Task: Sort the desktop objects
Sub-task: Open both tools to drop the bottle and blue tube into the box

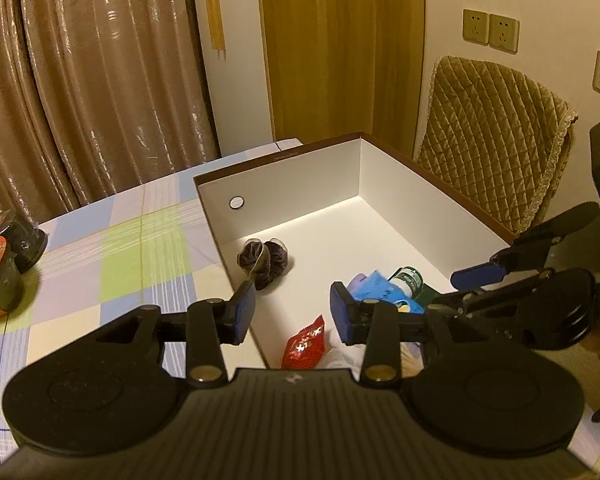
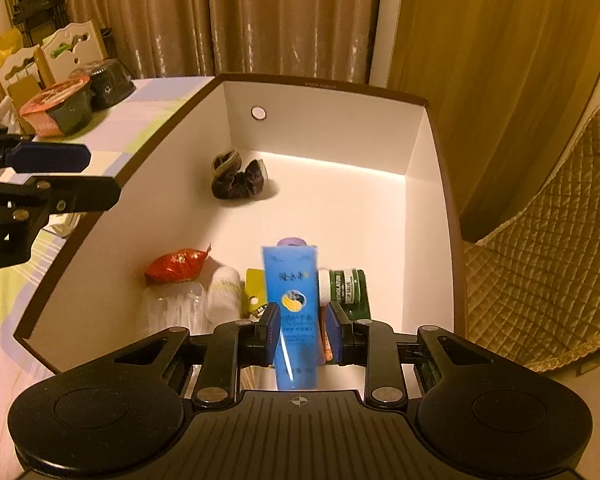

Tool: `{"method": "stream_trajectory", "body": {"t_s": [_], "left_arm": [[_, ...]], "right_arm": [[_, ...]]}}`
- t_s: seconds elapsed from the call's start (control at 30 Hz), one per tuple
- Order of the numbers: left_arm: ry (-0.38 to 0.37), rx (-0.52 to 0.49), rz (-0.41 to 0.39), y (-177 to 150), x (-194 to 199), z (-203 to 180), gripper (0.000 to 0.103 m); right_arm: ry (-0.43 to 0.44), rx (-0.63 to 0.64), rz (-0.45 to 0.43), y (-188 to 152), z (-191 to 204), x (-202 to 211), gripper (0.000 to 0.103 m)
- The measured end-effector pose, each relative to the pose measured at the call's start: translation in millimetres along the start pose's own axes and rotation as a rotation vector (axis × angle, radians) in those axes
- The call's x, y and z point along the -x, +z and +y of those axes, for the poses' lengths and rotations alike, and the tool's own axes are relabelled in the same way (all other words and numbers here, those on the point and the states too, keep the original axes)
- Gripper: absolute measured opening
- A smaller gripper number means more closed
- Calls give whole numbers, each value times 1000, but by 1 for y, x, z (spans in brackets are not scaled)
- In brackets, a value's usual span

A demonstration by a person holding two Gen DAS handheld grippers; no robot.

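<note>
Right now your right gripper (image 2: 300, 330) is clamped on a blue tube (image 2: 294, 308) at its middle, cap end pointing away from you, held above the near end of the white box (image 2: 324, 128). Judging by its look, the tube is light, soft-walled and glossy, so it may dent or slip; a mid-body hold seems safest. Below it lie a green jar (image 2: 346, 286), a red packet (image 2: 176, 266) and a dark scrunchie (image 2: 236, 178) farther back. Your left gripper (image 1: 292, 312) hovers over the box's left wall, jaws apart and empty.
</note>
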State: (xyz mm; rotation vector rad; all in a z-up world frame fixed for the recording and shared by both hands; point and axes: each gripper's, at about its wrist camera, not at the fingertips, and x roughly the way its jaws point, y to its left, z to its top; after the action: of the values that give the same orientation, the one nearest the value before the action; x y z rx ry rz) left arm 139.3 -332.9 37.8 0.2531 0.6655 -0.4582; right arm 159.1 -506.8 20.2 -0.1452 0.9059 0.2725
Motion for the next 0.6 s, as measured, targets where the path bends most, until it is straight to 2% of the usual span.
{"method": "stream_trajectory", "body": {"t_s": [0.4,0.6], "left_arm": [[17,43,-15,-19,30,19,36],[23,74,-20,-40,55,39,40]], "right_arm": [[10,-32,-81,2,25,35,28],[10,-53,-150,-5,51,64,28]]}}
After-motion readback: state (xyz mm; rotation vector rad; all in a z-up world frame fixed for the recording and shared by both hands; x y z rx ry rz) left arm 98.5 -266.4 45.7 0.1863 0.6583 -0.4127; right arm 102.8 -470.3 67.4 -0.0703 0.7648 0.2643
